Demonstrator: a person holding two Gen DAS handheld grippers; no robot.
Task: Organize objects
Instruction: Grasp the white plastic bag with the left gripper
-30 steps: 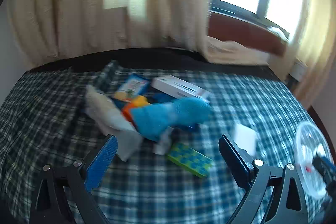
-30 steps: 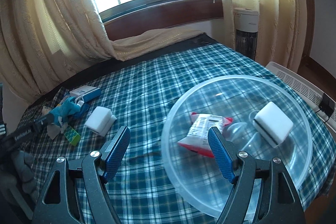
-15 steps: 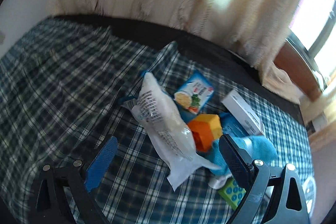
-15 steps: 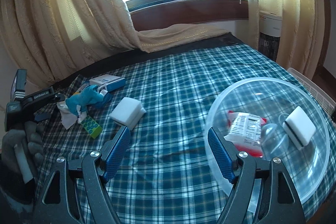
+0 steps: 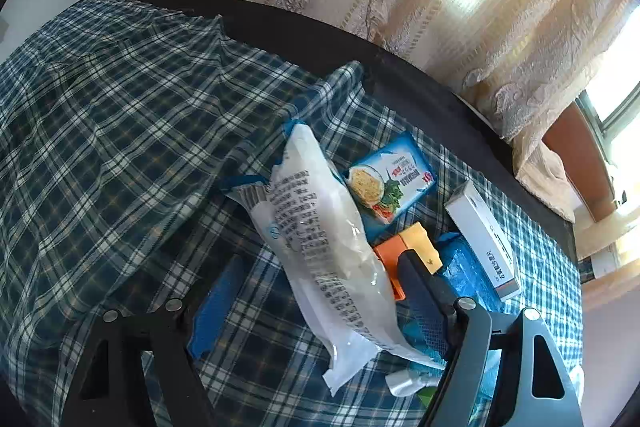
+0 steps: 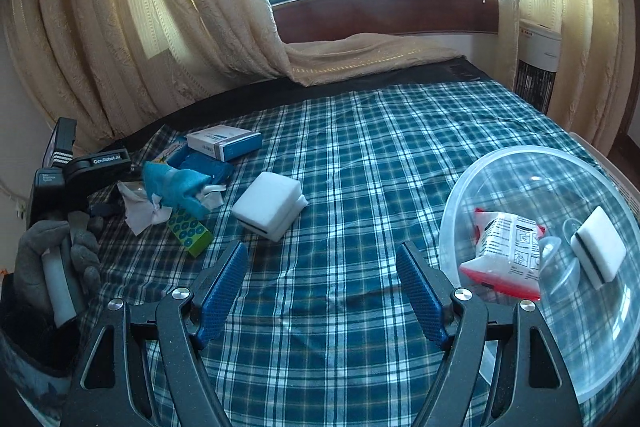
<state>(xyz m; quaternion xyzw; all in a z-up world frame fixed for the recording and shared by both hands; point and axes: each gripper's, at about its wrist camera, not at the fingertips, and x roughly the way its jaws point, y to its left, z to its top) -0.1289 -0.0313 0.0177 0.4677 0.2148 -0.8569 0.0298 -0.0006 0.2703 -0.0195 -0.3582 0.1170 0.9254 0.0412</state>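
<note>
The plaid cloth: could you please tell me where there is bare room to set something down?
The plaid cloth lies bare between the white block and the clear bowl, and back toward the window. It is crowded at the pile around the white pouch, where the left tongs are closing.

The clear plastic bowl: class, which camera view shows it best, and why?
The right wrist view. There the clear plastic bowl shows nearly whole on the plaid cloth, holding a red-edged packet and a white block. In the left wrist view, the gripper's frame fills the corner toward it, so no bowl can be made out.
</note>
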